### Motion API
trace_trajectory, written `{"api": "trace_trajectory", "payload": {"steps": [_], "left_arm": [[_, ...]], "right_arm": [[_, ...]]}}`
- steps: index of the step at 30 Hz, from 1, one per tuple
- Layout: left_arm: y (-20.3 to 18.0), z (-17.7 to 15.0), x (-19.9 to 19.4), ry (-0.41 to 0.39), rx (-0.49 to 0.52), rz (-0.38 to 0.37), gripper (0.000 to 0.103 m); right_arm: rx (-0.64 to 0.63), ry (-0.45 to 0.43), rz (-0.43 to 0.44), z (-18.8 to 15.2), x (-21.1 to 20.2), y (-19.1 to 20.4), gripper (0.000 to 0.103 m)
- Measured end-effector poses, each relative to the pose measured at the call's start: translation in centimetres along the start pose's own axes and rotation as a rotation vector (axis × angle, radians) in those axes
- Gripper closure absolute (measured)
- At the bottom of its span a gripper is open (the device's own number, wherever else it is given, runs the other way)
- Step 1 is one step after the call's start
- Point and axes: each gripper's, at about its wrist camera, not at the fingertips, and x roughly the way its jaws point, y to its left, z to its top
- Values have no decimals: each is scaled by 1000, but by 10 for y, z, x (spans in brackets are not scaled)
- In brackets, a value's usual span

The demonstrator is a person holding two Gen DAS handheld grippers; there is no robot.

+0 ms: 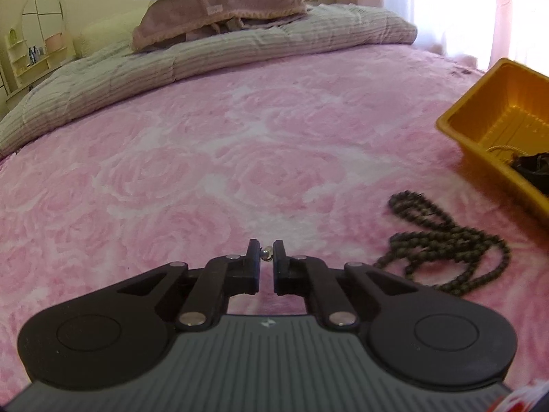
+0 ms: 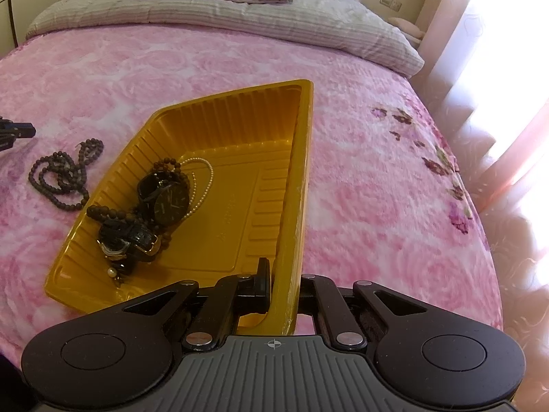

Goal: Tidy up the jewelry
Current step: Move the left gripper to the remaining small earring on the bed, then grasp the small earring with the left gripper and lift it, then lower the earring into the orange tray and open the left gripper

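My left gripper (image 1: 266,252) is nearly closed on a small silvery piece of jewelry (image 1: 266,253) held at its fingertips, low over the pink bedspread. A dark bead necklace (image 1: 442,240) lies loose on the bedspread to its right, also in the right wrist view (image 2: 65,175). My right gripper (image 2: 283,271) is shut on the near right wall of the yellow tray (image 2: 298,158). Inside the tray lie a black watch (image 2: 170,201), a second watch (image 2: 125,240), dark beads and a pearl strand (image 2: 202,178).
The tray corner shows at the right in the left wrist view (image 1: 480,120). A striped grey duvet (image 1: 212,55) and pillows (image 1: 219,10) lie at the head of the bed. The bed's right edge (image 2: 480,206) borders curtains.
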Motion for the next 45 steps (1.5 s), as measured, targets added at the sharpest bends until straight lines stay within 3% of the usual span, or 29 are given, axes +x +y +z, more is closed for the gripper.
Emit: {"api": "trace_trajectory", "payload": {"steps": [12, 21, 27, 42, 45], "left_arm": [[-51, 27, -51, -106, 46, -158, 97], [-125, 42, -76, -149, 114, -382, 97], [-173, 38, -82, -146, 186, -487, 97], [-205, 32, -81, -135, 239, -535, 97], [-208, 28, -82, -131, 267, -536, 90]], "right_arm": [[-3, -7, 1, 0, -2, 2, 97], [-1, -9, 2, 0, -2, 2, 97], [0, -12, 5, -1, -2, 1, 97], [3, -12, 7, -2, -1, 1, 97], [2, -13, 7, -2, -1, 1, 97]]}}
